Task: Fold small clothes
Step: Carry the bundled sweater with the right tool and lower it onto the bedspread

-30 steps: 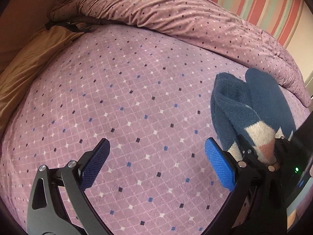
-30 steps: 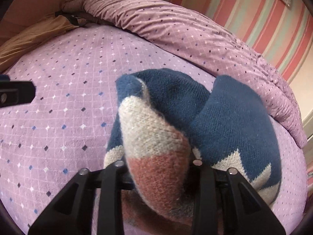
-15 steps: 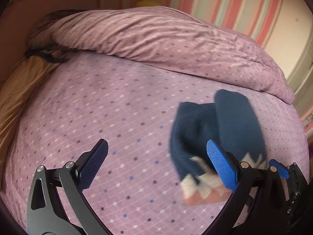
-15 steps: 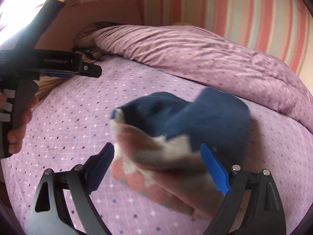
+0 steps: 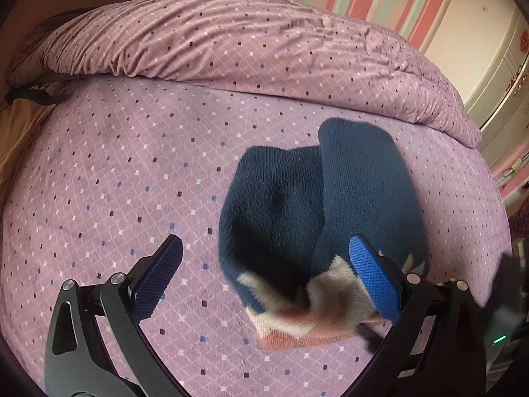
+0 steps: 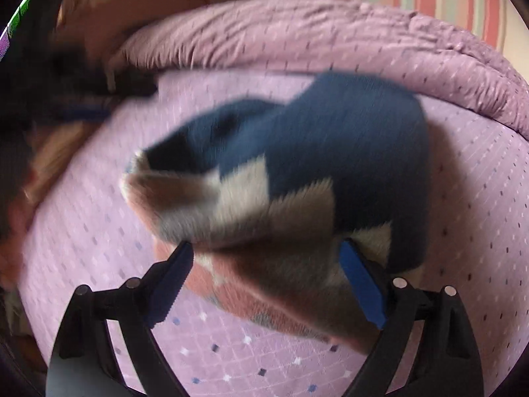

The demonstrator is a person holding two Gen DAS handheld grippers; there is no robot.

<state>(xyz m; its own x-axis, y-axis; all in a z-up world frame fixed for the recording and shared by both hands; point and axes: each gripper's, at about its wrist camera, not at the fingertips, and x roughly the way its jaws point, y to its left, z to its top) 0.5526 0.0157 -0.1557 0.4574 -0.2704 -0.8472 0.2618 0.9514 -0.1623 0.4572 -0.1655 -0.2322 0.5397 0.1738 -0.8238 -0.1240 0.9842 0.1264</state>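
Purple diamond-patterned bed (image 5: pixel 132 172), folded navy socks (image 5: pixel 317 205) and rumpled duvet (image 5: pixel 264 43) atop.

Both wrist views low, close, facing headward (shared: sock (image 5: pixel 317 205), bedsheet (image 5: pixel 132 165))

The right wrist view is smeared throughout, so the sock (image 6: pixel 297 172) there shows no crisp knit and the dark shape (image 6: pixel 49 76) at upper left cannot be identified. In the left wrist view, the sock's cuff (image 5: pixel 297 317) is blurred, and a dark blurred object (image 5: pixel 506 294) is cut off by the right edge.
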